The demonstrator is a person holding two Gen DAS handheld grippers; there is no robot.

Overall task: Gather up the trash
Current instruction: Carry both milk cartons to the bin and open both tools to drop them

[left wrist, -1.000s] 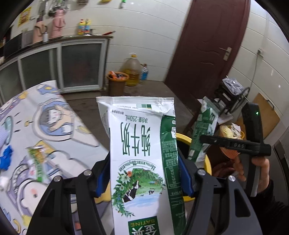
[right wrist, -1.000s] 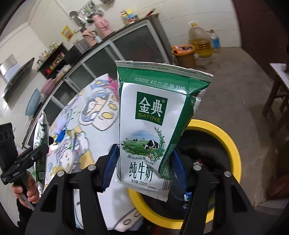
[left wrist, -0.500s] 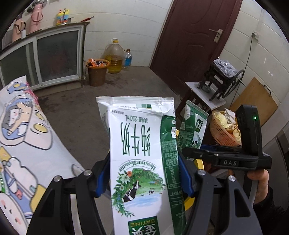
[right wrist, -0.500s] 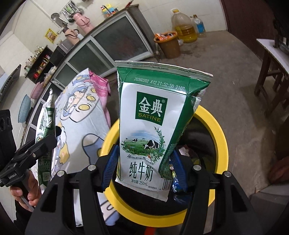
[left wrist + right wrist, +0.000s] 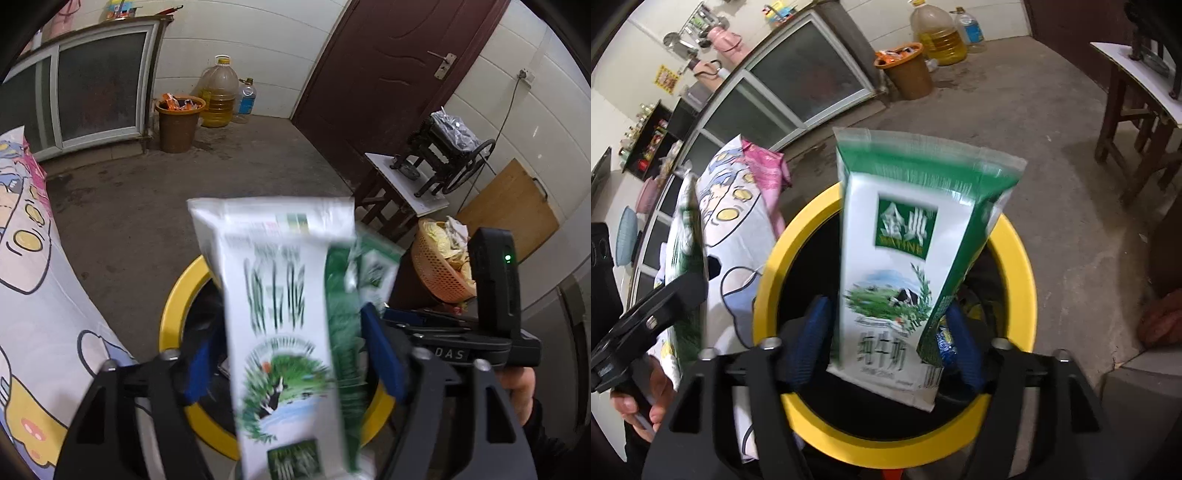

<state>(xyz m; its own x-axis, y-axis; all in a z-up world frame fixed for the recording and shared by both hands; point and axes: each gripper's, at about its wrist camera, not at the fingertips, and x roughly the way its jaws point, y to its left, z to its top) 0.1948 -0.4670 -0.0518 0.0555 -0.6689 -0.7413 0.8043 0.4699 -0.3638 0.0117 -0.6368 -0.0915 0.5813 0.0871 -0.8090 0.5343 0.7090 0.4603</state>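
Note:
A white-and-green milk carton (image 5: 280, 295) hangs blurred between the fingers of my left gripper (image 5: 291, 354), right over the yellow-rimmed trash bin (image 5: 177, 299). The jaws are opening and a gap shows between the blue pads and the carton. In the right wrist view a second, similar milk carton (image 5: 897, 266) tilts between the fingers of my right gripper (image 5: 886, 332), also over the bin (image 5: 1015, 258). These jaws are opening too, and the pads stand off the carton. Dark trash lies inside the bin. Each gripper shows at the edge of the other's view.
A table with a cartoon cloth (image 5: 33, 295) borders the bin on the left. Across the concrete floor stand a brown bucket (image 5: 177, 122) and an oil jug (image 5: 219, 96). A stool with a hand-crank machine (image 5: 402, 188), an orange basket (image 5: 439, 269) and a dark door (image 5: 380, 74) lie to the right.
Both grippers came down and moved from beside the table to over the yellow bin. Their jaws have widened, and both cartons, sharp and clamped before, now blur and tilt loose.

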